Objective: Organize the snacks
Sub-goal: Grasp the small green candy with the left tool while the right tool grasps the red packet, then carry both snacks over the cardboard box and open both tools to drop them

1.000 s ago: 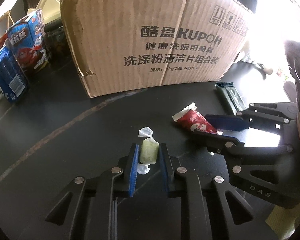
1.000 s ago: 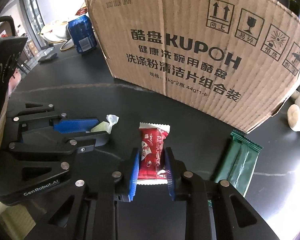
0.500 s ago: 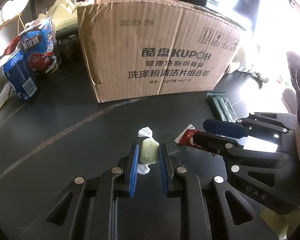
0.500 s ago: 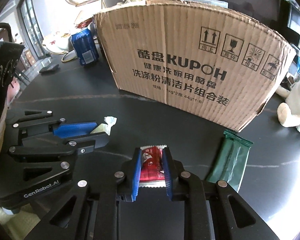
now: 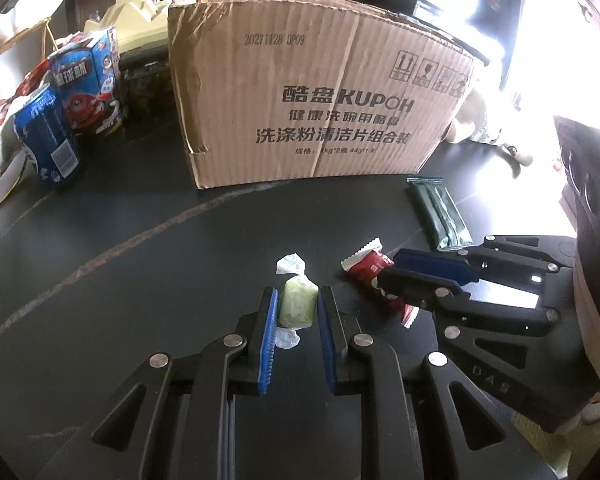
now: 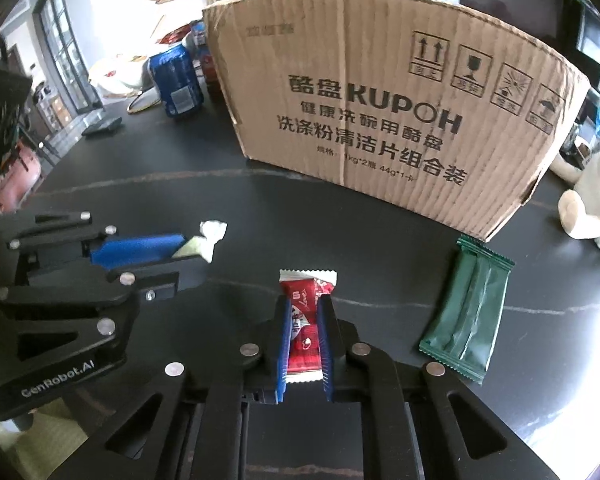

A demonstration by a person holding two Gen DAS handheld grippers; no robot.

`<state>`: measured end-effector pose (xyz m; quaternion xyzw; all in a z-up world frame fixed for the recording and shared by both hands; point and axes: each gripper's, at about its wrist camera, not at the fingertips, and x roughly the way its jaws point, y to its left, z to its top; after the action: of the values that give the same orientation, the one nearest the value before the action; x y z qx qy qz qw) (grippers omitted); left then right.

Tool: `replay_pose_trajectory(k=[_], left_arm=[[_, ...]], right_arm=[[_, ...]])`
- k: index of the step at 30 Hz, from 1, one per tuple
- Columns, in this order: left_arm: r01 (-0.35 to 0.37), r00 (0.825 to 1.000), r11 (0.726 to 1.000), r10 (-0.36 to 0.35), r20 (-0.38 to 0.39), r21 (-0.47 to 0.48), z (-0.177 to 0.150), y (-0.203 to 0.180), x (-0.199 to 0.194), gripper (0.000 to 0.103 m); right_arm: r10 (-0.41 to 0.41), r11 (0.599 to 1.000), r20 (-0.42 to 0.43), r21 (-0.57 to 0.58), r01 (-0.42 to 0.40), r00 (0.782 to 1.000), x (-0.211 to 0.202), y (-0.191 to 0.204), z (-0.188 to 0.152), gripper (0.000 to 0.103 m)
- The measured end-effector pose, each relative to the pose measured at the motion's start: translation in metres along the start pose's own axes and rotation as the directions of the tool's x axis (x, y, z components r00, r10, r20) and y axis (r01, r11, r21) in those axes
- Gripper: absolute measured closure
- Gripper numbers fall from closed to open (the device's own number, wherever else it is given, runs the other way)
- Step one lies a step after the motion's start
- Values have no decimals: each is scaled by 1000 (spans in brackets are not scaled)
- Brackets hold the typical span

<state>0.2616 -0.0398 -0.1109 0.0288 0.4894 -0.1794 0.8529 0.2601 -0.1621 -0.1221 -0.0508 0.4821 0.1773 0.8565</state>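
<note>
My left gripper is shut on a pale green wrapped candy with white twisted ends, held above the black table. It also shows at the left of the right wrist view. My right gripper is shut on a red snack packet, which also shows in the left wrist view. A large open cardboard box printed KUPOH stands behind both; it also shows in the right wrist view. A dark green snack packet lies flat on the table to the right.
A blue can and a blue candy carton stand left of the box with other clutter. A white plush toy sits at the far right. A small dark object lies on the table at far left.
Both grippers have drawn back and up from the box with their snacks held; the box looks smaller and its top rim now shows. The right gripper closed tighter on the red packet.
</note>
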Motion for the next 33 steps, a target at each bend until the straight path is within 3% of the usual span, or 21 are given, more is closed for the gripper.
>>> replay_pose_trajectory(k=[2, 6, 13, 16, 33], left_arm=[[3, 1000, 1000, -3, -2, -2, -1, 1, 1, 82], [5, 1000, 1000, -5, -7, -7, -3, 3, 4, 82], [6, 1000, 1000, -6, -19, -10, -5, 4, 9, 82], [2, 1000, 1000, -2, -16, -12, -5, 3, 9, 82], [-9, 993, 1000, 6, 121, 26, 14, -16, -52, 82]], right_arm=[[-13, 1000, -1, -7, 13, 1000, 1, 1, 1, 88], [-21, 1000, -17, -19, 20, 1000, 6, 1, 1, 72], [-26, 999, -34, -35, 24, 999, 15, 4, -2, 73], [-27, 999, -27, -28, 26, 999, 13, 4, -3, 80], [-56, 998, 154, 12, 55, 986, -64, 6, 12, 80]])
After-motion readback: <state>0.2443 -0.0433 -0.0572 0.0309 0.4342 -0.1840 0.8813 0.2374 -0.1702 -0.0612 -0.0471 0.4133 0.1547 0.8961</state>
